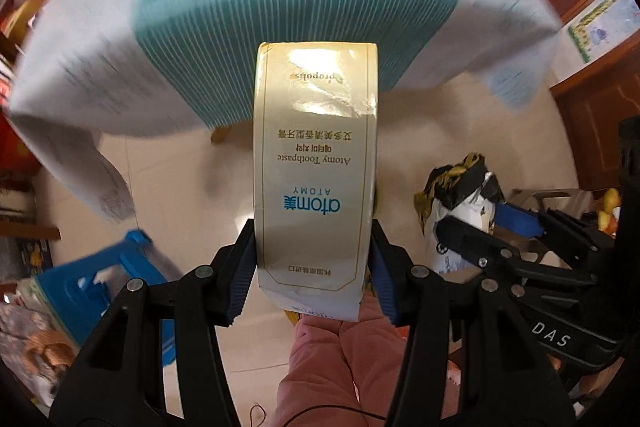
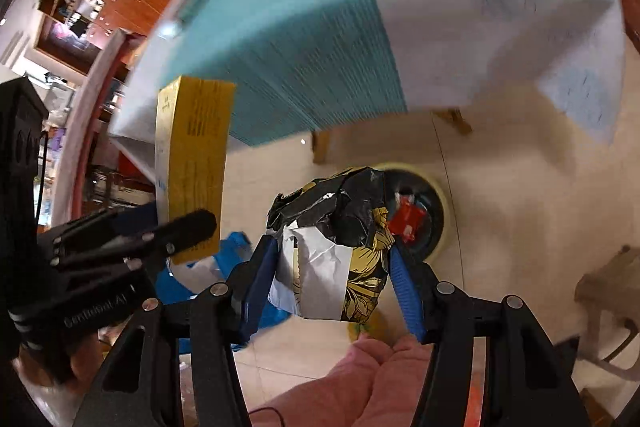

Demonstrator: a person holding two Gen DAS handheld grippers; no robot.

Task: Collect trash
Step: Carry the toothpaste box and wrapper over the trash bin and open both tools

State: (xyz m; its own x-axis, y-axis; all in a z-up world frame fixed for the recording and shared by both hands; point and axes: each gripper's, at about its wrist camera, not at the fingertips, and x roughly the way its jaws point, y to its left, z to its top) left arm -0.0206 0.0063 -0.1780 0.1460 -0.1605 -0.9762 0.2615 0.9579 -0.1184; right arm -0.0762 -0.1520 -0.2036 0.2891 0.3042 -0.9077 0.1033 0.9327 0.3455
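Observation:
My left gripper is shut on a cream and gold Atomy toothpaste box, held upright above the floor; the box also shows in the right wrist view. My right gripper is shut on a crumpled black, gold and white wrapper, also seen in the left wrist view. Beyond the wrapper on the floor stands a round bin with a yellow rim and a red wrapper inside. Both grippers are close side by side.
A table with a teal and white cloth hangs above the scene; its wooden legs stand on the tiled floor. A blue plastic stool is at the left. Wooden cabinets line the right. A grey stool stands at the right.

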